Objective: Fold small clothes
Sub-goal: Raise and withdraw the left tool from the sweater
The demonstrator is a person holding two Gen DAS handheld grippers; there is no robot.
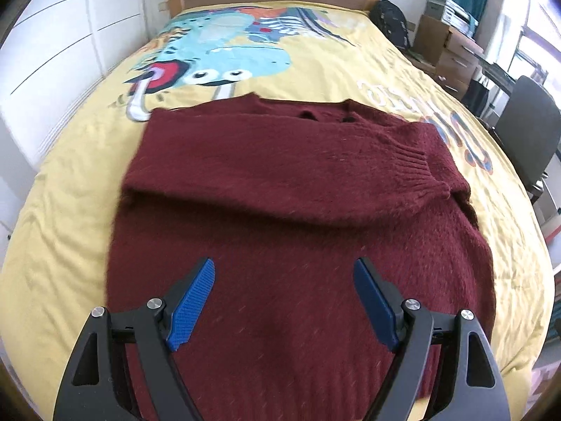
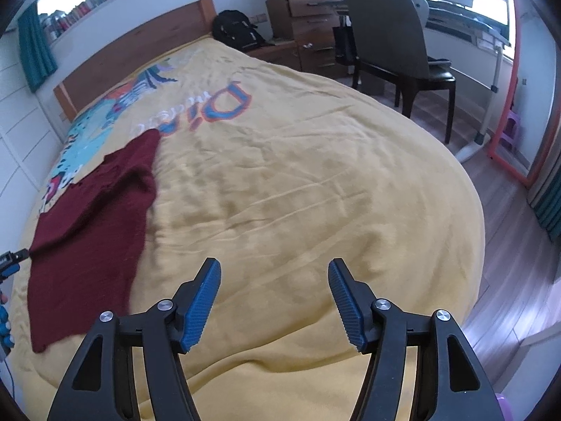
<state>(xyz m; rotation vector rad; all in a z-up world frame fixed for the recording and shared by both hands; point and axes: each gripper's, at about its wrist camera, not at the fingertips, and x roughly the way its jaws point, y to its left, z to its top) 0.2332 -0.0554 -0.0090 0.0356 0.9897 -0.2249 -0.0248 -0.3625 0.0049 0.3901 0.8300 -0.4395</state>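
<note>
— What does the sweater point(image 1: 301, 210) look like?
— Dark maroon, fuzzy knit, spread flat with its neckline toward twelve o'clock and its hem toward six.
— And the sleeves?
— One is folded across the chest, its ribbed cuff point(image 1: 417, 168) ending toward three o'clock.
— From the right wrist view?
— The sweater point(image 2: 87, 224) lies at nine o'clock, edges slightly rumpled.

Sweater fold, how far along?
Done: the maroon sweater lies flat on the yellow bedspread with a sleeve folded across the chest. In hand: nothing; left gripper hangs open over the hem, right gripper open over bare bedspread. Left: folding the body.
</note>
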